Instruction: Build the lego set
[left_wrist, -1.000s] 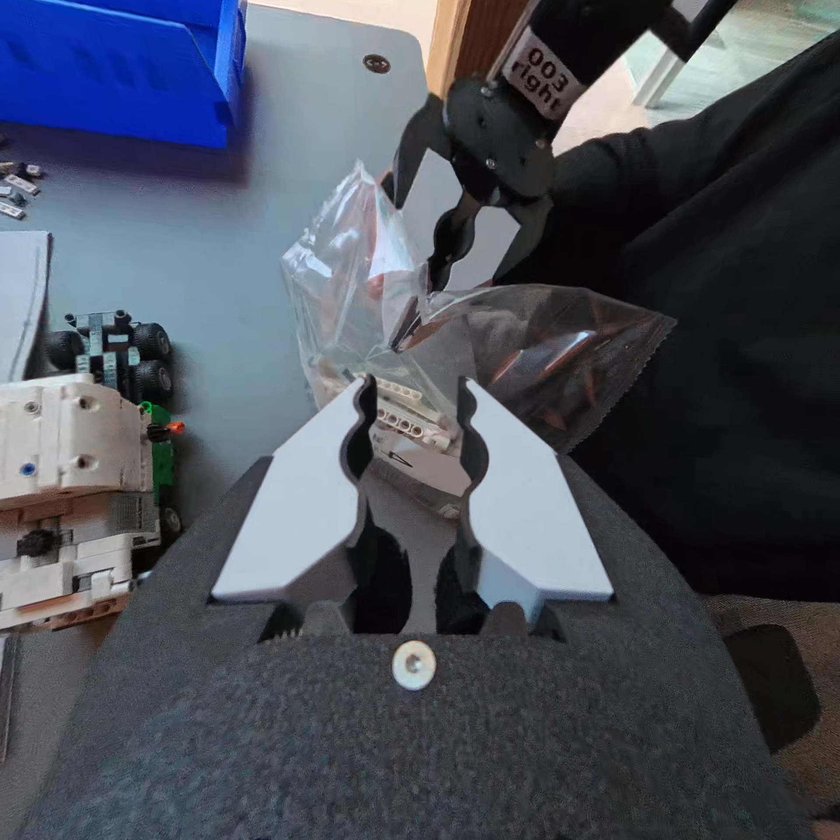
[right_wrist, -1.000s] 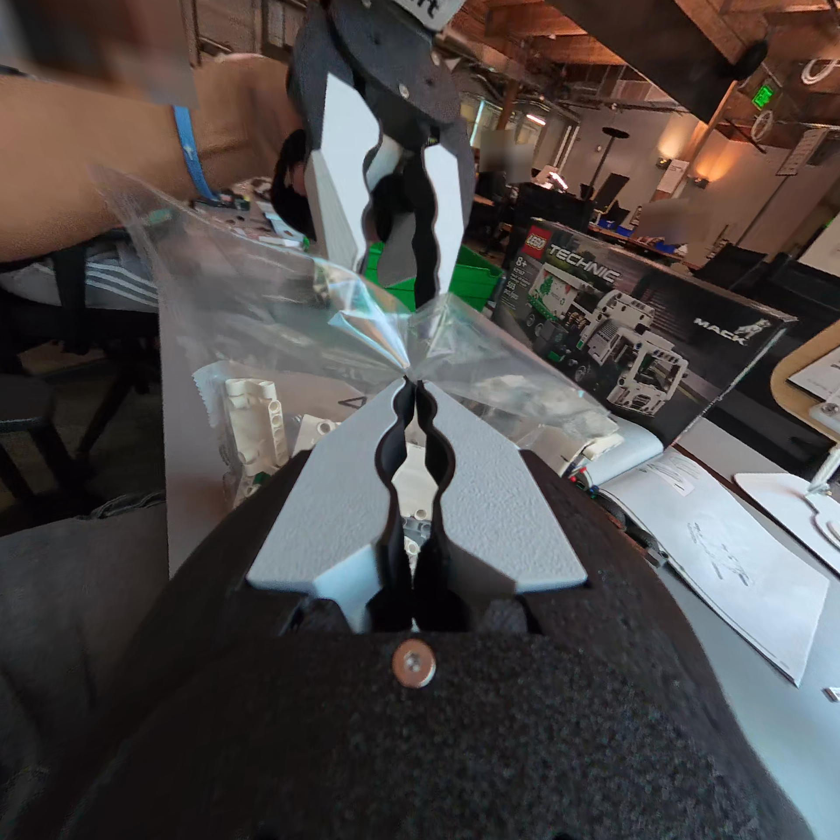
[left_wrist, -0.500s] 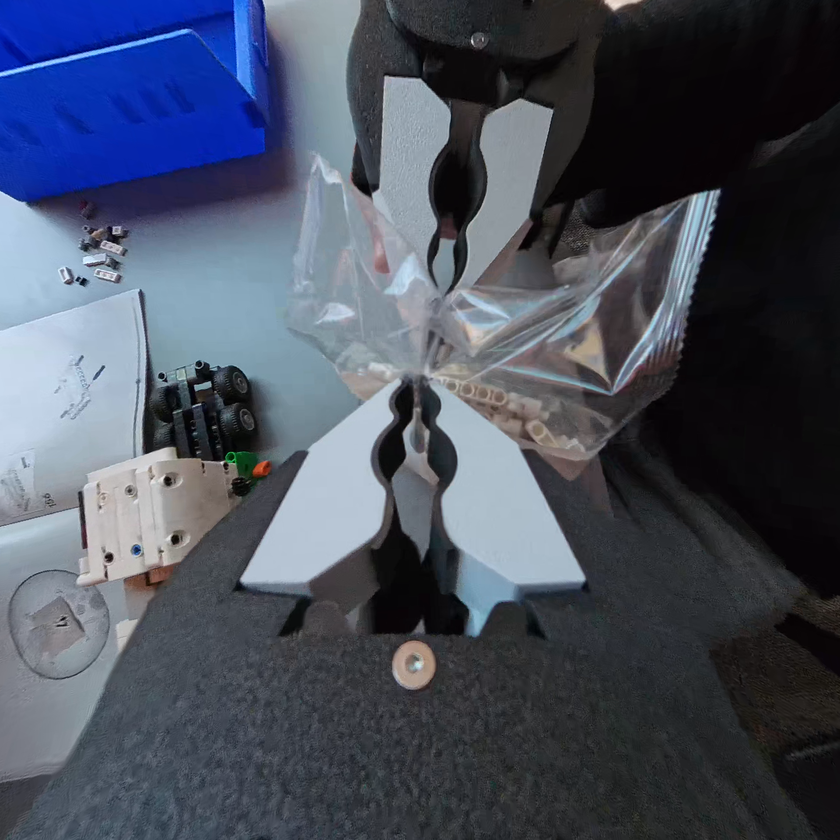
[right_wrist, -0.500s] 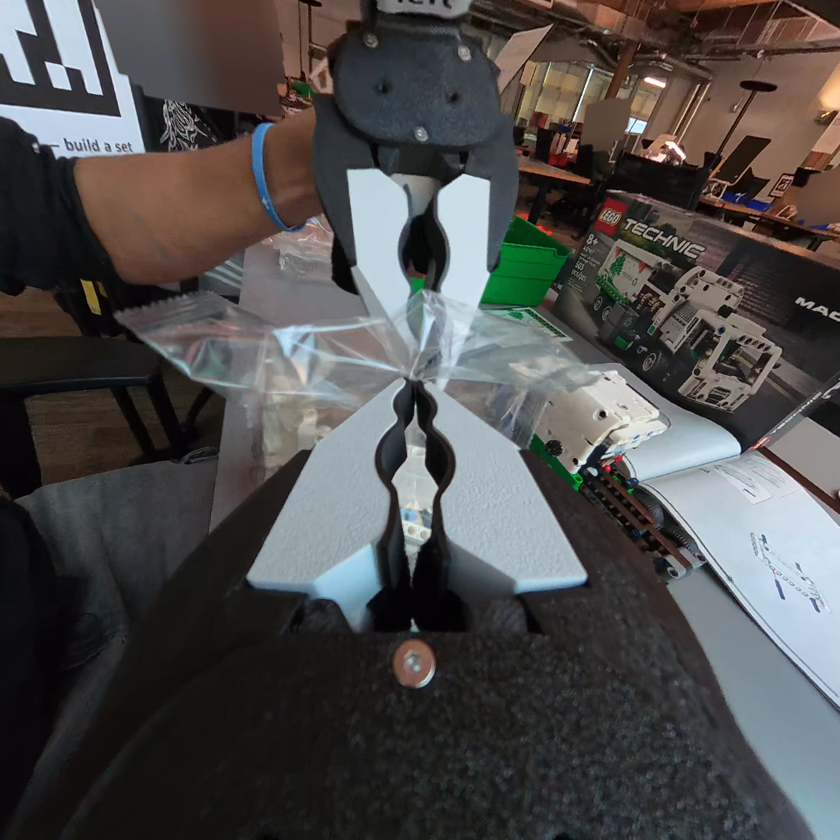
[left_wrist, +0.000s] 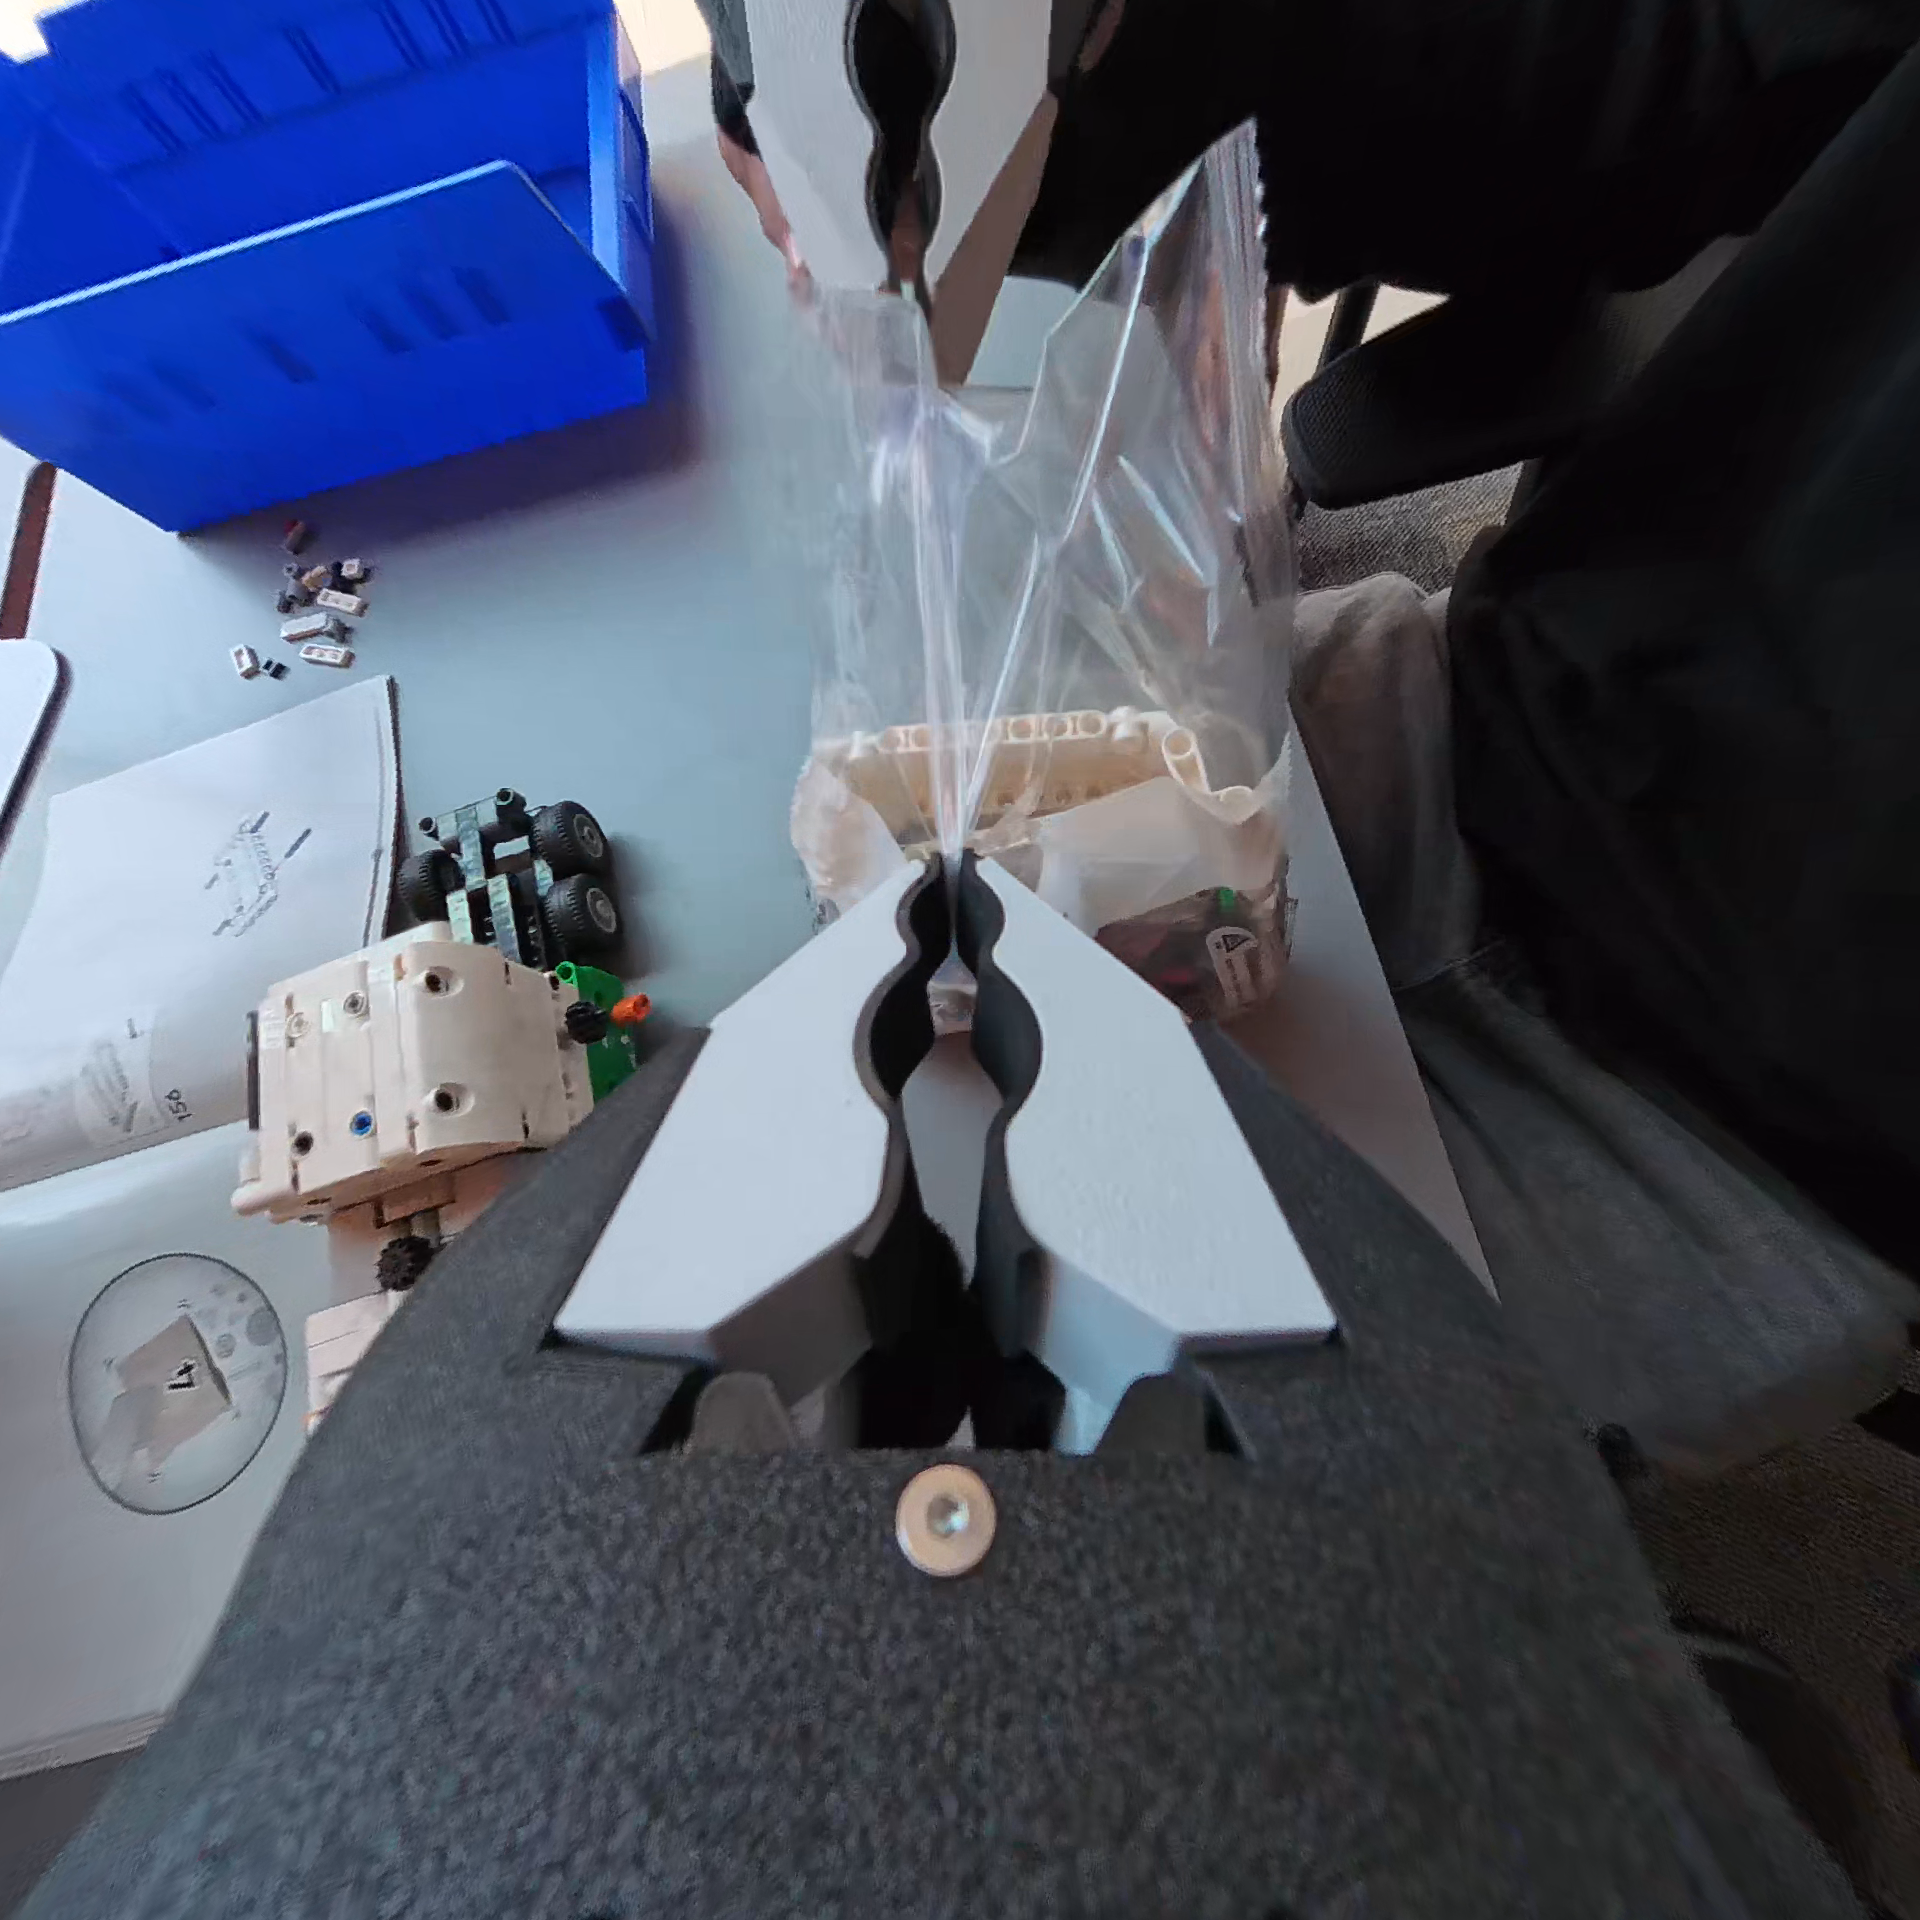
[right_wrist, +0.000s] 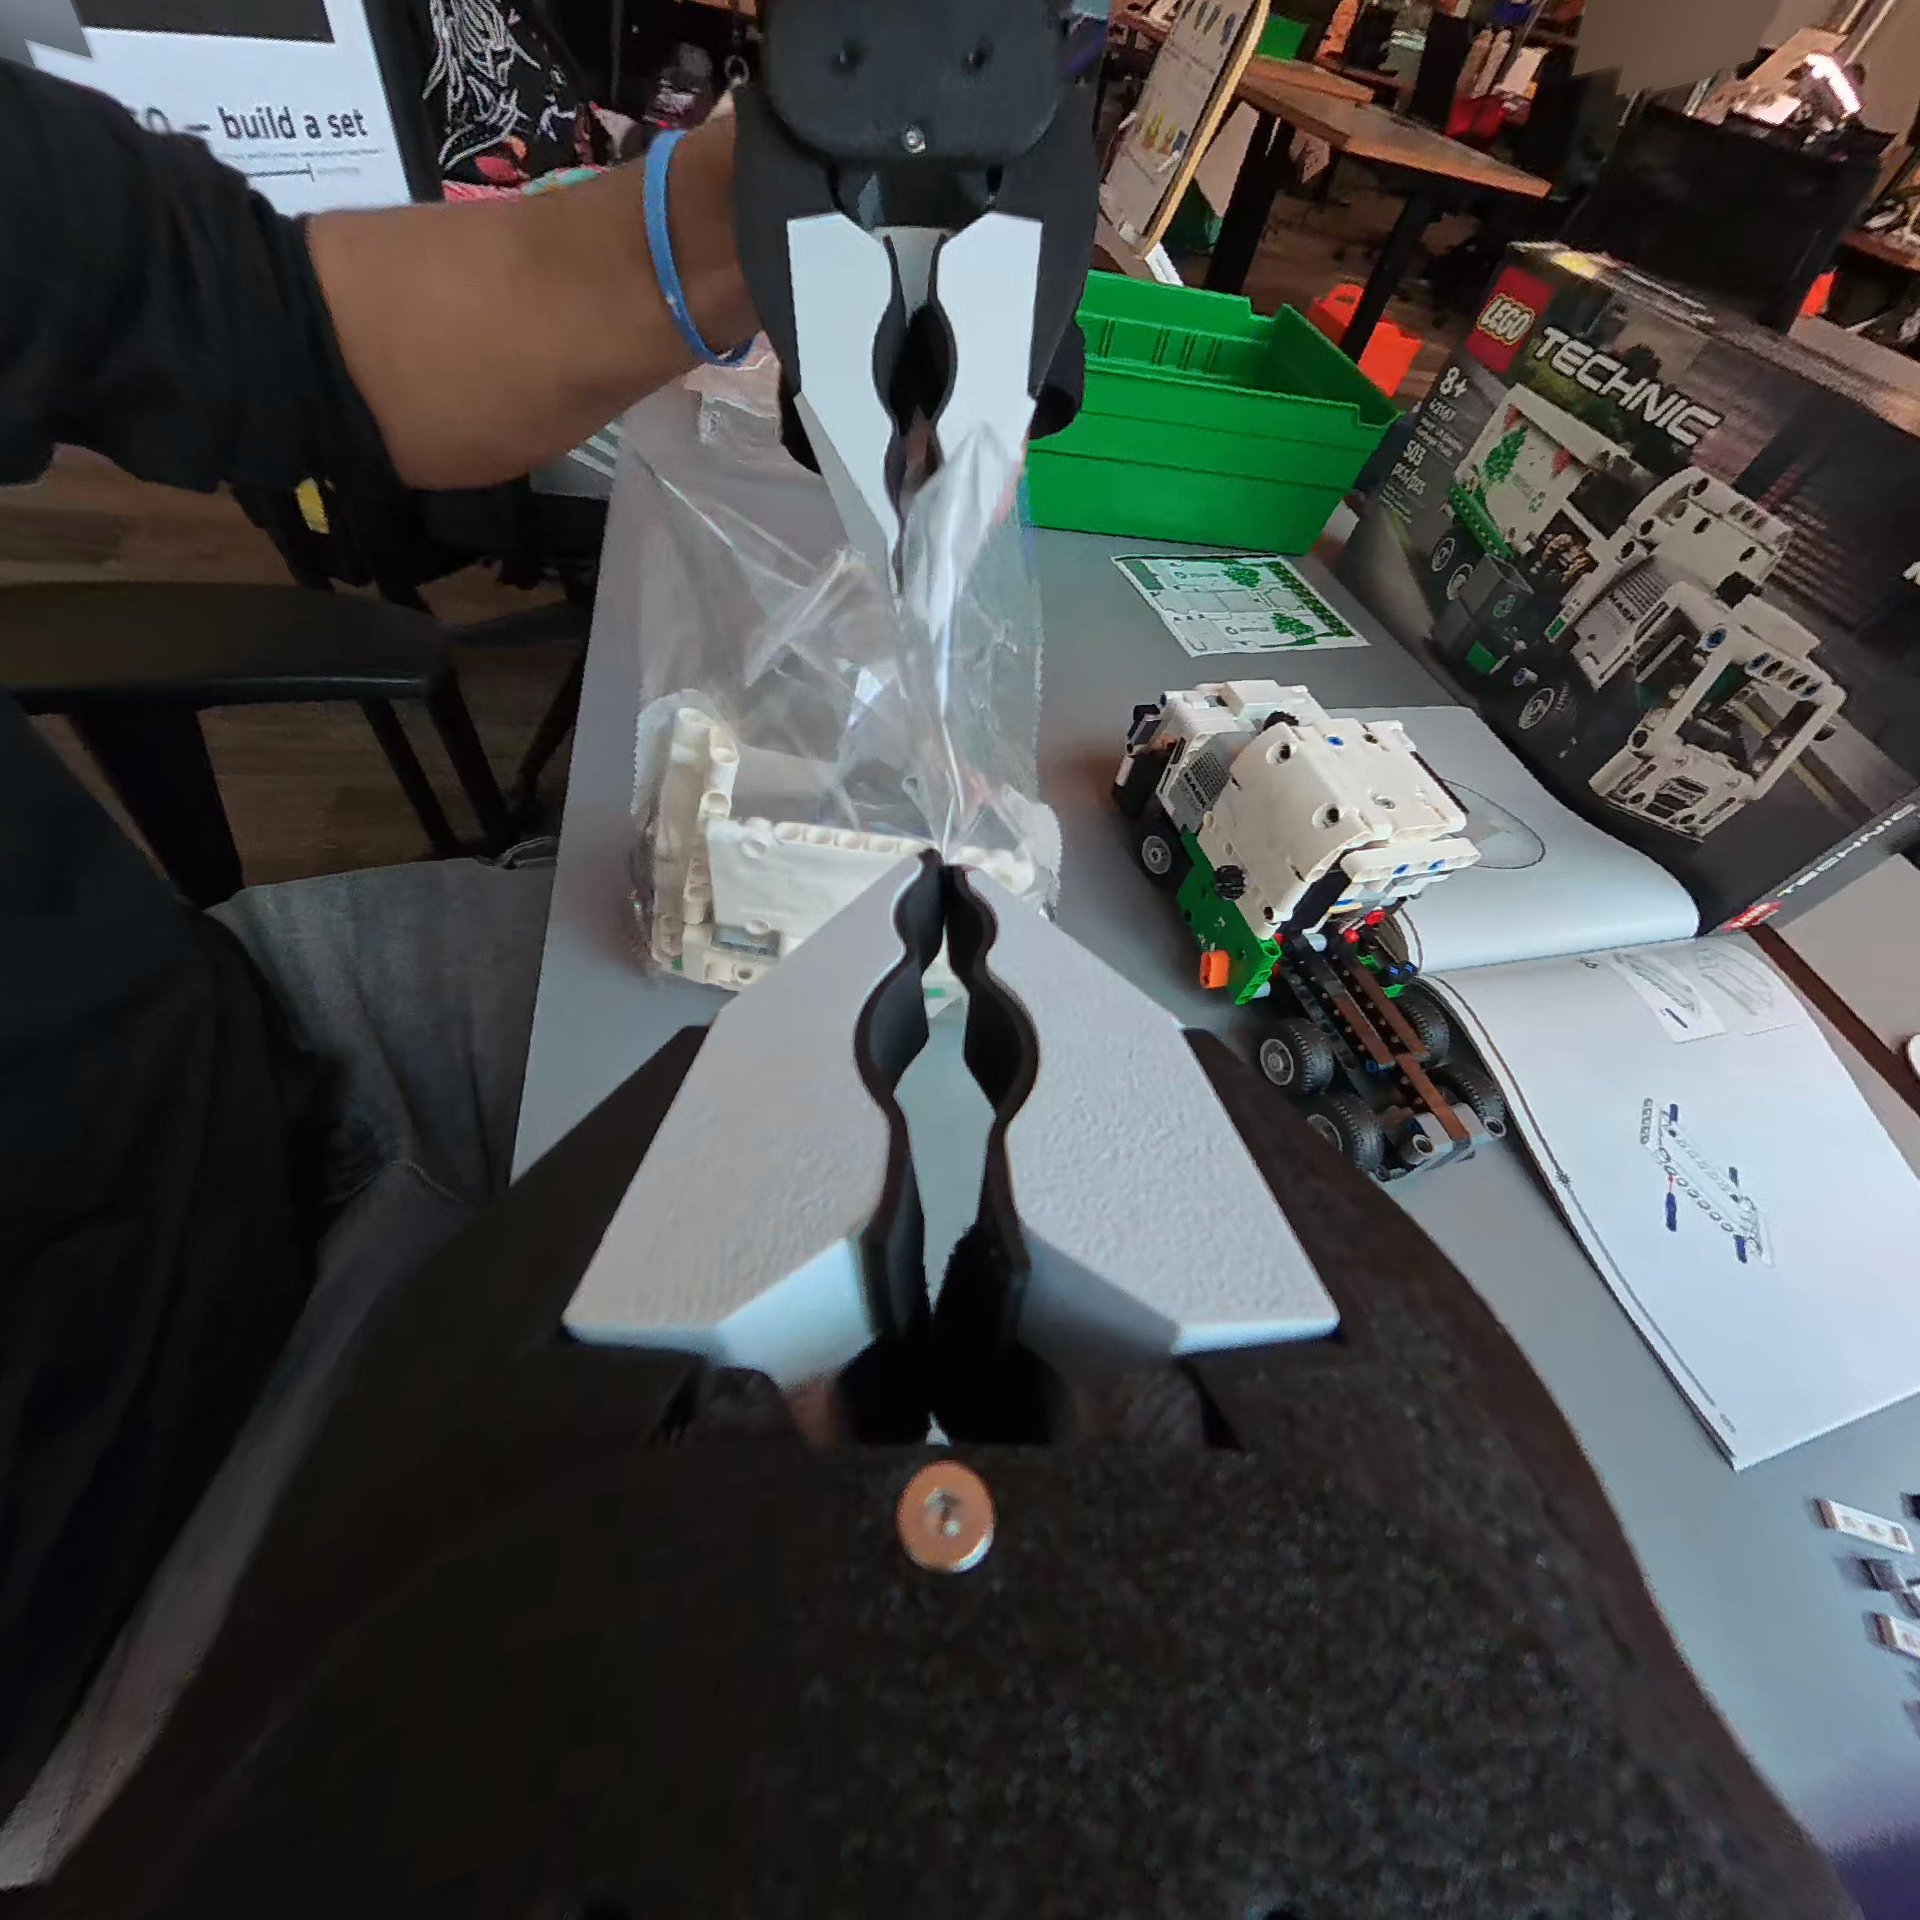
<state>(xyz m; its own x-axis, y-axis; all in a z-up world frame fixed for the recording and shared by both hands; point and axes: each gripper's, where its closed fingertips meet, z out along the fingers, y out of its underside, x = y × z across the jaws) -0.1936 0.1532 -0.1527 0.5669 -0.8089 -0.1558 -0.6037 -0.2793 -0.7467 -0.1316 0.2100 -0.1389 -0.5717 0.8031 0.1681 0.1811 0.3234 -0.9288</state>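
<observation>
A clear plastic bag (left_wrist: 1049, 582) of white Lego parts (left_wrist: 1039, 758) hangs over the grey table's near edge, stretched between both grippers. My left gripper (left_wrist: 948, 857) is shut on one side of the bag's film. My right gripper (right_wrist: 940, 860) is shut on the other side and shows opposite in the left wrist view (left_wrist: 906, 291). The left gripper shows opposite in the right wrist view (right_wrist: 902, 540). The bag (right_wrist: 831, 727) has its parts (right_wrist: 727, 883) resting low by the table. A part-built white and green truck (right_wrist: 1288, 831) stands on the table; it also shows in the left wrist view (left_wrist: 416, 1049).
An open instruction booklet (right_wrist: 1714, 1164) lies beside the truck. The set's box (right_wrist: 1662, 582) and a green bin (right_wrist: 1195, 436) stand behind. A blue bin (left_wrist: 312, 270) and several small loose parts (left_wrist: 312, 613) lie farther along. A person's dark trousers (left_wrist: 1662, 727) border the table edge.
The left gripper closed on the bag. Both grippers have since pulled apart, stretching the film taut, and the white parts have sunk to the bag's bottom.
</observation>
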